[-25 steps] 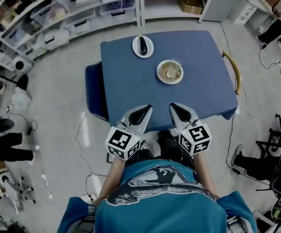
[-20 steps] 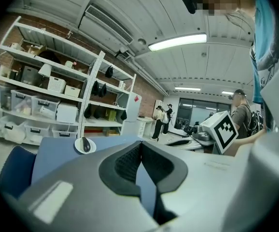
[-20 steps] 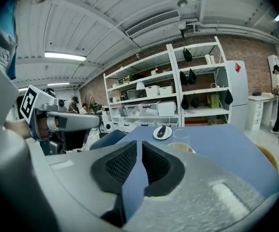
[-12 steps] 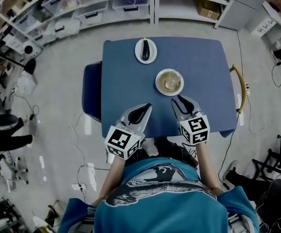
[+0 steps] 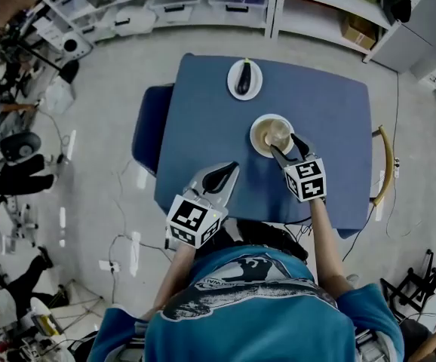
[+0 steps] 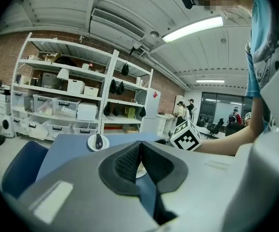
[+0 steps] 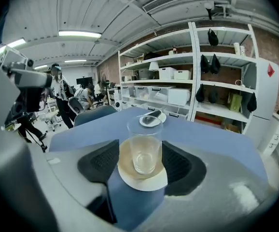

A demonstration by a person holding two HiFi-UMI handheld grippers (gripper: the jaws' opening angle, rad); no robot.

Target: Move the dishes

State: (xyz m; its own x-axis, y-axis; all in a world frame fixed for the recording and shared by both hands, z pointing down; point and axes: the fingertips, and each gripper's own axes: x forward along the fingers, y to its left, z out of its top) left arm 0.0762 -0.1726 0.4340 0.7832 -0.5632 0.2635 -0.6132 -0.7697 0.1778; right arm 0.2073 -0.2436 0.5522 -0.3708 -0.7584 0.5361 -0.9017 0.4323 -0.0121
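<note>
Table (image 5: 203,127): one, blue-topped, with one blue chair (image 5: 148,130) pushed against its left side.

Plates: two, both white and both on the table. The far plate (image 5: 234,89) carried one dark eggplant (image 5: 244,78). The near plate (image 5: 257,143) sat right of the table's middle, well apart from the far one.

Glass (image 5: 277,132): one, clear, upright on the near plate.

Grippers: two, one in each of your hands, each bearing one marker cube.

Left gripper (image 5: 223,173): you held it over the table's near edge, well short of both plates. Its jaws were pressed together along their full length, with nothing between them.

Right gripper (image 5: 287,148): you had it at the near plate, jaws spread wide. The glass stood between the two pads, which flanked it left and right just above the plate. The pads were close beside the glass but not clamped on it. Whether either pad touched the glass or the plate's rim could not be told.
</note>
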